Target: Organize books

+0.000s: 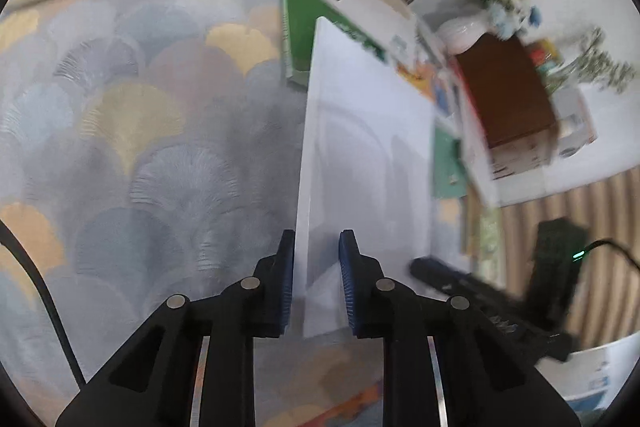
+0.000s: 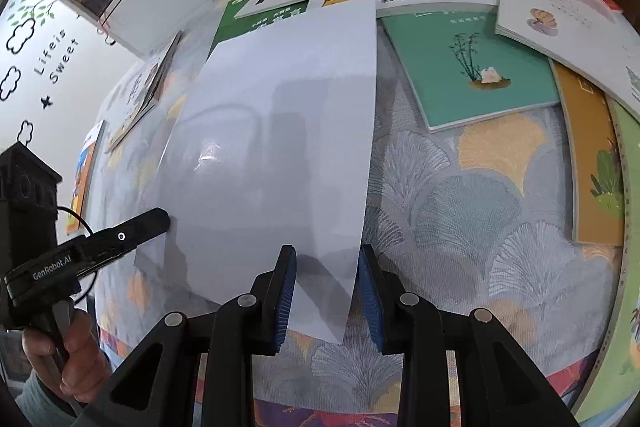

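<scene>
"GenRobot.AI" on left hand-held gripper (image 2: 160,219), "Life is Sweet" wall lettering (image 2: 56,57)

Both black tongs with blue pads, left tongs (image 1: 316,283) and right tongs (image 2: 327,291), tilted down, nearly closed, left hand (image 2: 64,355) around its handle.

My two cameras sit on the grippers, looking down, close to the cloth (image 1: 140,147). Both see the white book (image 1: 368,147).
</scene>
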A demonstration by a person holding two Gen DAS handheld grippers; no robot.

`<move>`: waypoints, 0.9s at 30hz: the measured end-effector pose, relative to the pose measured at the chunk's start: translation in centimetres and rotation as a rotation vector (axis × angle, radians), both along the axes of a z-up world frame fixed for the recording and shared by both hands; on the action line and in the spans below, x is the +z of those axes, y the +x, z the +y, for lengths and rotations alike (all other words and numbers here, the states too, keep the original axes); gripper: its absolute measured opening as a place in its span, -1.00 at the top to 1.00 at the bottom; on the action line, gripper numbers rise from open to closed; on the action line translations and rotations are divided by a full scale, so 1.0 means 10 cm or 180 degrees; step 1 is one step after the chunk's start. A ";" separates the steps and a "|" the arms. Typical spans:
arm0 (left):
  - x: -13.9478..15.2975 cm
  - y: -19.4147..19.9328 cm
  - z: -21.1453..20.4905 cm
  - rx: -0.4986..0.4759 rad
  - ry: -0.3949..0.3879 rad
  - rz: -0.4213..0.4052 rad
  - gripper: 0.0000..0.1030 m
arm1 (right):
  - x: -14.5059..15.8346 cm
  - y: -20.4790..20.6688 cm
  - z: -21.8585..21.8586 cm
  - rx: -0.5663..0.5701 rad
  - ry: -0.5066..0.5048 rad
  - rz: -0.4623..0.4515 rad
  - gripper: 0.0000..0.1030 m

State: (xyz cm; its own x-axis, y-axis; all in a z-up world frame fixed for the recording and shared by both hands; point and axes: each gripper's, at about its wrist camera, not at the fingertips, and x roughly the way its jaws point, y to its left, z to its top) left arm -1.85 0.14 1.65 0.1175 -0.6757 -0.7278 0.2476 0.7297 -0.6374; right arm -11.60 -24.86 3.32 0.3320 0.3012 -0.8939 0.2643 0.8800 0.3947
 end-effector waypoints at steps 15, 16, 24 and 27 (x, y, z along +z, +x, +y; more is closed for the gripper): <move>0.13 0.12 -0.43 -0.0220 -0.0786 0.0490 0.84 | -0.03 -0.31 -0.51 -0.0693 0.1099 0.0025 -0.08; 0.12 0.13 -0.42 -0.0209 -0.0822 0.0547 0.84 | -0.08 -0.34 -0.55 -0.0750 0.1285 0.0020 -0.09; -0.02 0.18 -0.35 -0.0072 -0.1186 0.1054 0.84 | -0.45 -0.31 -0.53 -0.1092 0.2509 -0.0153 -0.09; -0.07 0.18 -0.29 -0.0034 -0.1207 0.1161 0.84 | -0.41 -0.22 -0.48 -0.1093 0.2622 -0.0290 0.14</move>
State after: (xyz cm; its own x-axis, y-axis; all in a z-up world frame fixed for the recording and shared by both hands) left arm -0.02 -2.77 0.91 -0.1062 -0.8993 -0.4242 -0.0335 0.4297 -0.9024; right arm -13.83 -29.67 -0.76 0.5811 0.7065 -0.4039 0.3976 0.1866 0.8984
